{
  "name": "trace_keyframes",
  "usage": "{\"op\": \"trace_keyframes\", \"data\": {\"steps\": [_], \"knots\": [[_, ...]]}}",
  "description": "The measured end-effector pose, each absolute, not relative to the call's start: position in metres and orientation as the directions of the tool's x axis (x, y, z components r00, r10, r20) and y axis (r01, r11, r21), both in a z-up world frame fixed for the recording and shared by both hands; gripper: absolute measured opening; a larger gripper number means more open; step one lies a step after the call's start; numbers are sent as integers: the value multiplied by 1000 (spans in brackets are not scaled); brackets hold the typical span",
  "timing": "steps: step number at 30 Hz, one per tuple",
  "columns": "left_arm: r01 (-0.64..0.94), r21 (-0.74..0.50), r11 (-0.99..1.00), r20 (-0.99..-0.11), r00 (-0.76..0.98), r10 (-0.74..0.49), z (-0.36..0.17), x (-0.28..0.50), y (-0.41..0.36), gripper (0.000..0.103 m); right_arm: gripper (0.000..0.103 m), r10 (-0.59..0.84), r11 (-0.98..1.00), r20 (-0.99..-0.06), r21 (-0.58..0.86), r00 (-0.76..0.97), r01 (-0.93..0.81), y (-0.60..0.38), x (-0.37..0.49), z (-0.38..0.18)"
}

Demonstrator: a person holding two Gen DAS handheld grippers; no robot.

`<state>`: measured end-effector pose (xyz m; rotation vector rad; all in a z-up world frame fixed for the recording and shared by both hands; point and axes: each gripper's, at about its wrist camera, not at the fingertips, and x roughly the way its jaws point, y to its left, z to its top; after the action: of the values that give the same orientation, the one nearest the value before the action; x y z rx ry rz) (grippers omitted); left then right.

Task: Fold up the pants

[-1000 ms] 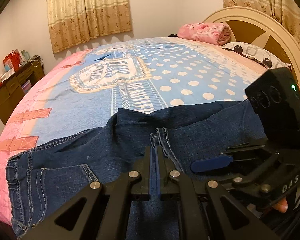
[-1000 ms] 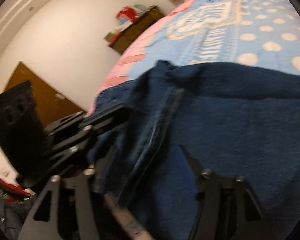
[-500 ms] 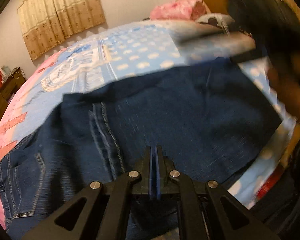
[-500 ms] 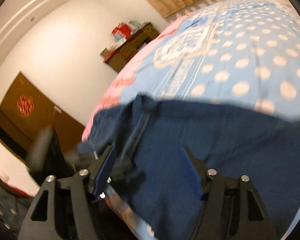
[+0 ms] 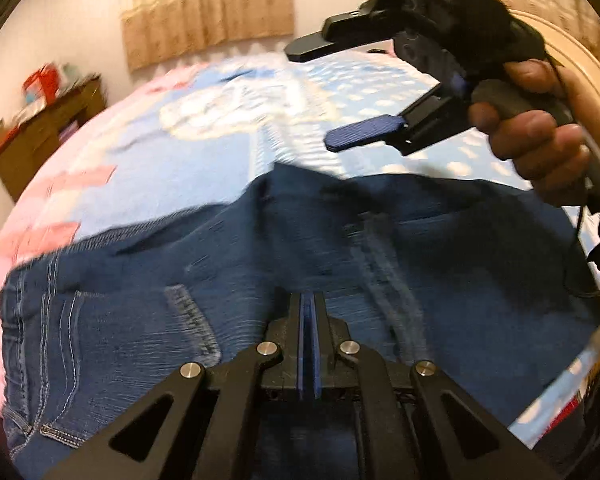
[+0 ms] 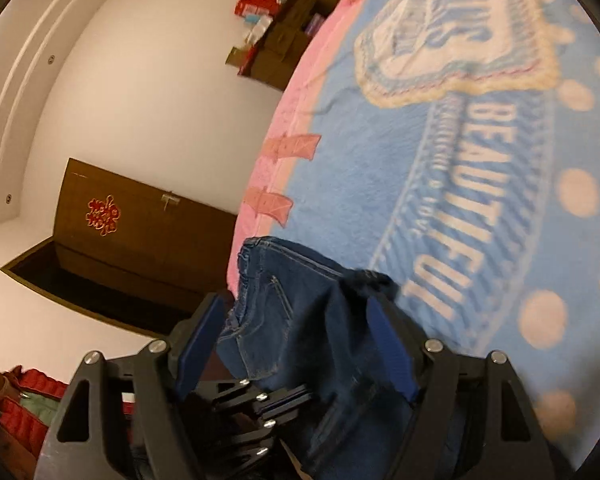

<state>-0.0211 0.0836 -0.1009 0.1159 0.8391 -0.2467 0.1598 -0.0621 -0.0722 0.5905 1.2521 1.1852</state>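
Observation:
Dark blue jeans (image 5: 308, 264) lie across the near edge of the bed, waistband and pocket at the left, legs folded over toward the right. My left gripper (image 5: 309, 304) is shut, its pads pressed together just above the denim with no cloth seen between them. My right gripper (image 5: 332, 92) is open and empty, held in the air above the jeans at the upper right. In the right wrist view the open right gripper (image 6: 296, 328) looks down at the jeans (image 6: 300, 320), and the left gripper (image 6: 284, 400) shows below it.
The bed has a blue dotted and pink cover (image 5: 172, 160), also in the right wrist view (image 6: 460, 160). A wooden dresser (image 5: 40, 136) stands at the left wall. A curtain (image 5: 208, 4) hangs behind. A brown door (image 6: 140, 232) shows beside the bed.
My right gripper has lifted off the jeans and swung up and back over them, open. The left gripper stays shut low over the denim; the folded legs now lie flat.

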Motion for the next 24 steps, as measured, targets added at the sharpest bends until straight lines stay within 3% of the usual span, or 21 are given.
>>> {"op": "trace_keyframes", "data": {"steps": [5,13,14,15,16,18,24], "knots": [[252,-16,968,-767,617,-174,-113,-12,86,3,72,843,413,-489,855,-223,-314,-32,169,-101],[243,-95,965,-764,604,-227,-116,-3,98,3,69,847,380,-454,881,-278,-281,-5,178,-121],[242,-98,965,-764,603,-229,-116,-2,98,3,66,845,391,-466,873,-263,-293,-5,177,-121],[241,-102,965,-764,603,-231,-116,-1,99,3,57,841,399,-480,862,-251,-312,-4,175,-120],[238,-105,965,-763,603,-232,-116,0,101,3,39,836,409,-496,849,-236,-336,-5,173,-119],[215,-153,965,-761,597,-254,-116,4,110,3,24,829,426,-516,833,-217,-354,-7,171,-120],[195,-196,961,-746,606,-275,-113,13,129,3,11,862,384,-473,845,-184,-372,-28,167,-116]]}}
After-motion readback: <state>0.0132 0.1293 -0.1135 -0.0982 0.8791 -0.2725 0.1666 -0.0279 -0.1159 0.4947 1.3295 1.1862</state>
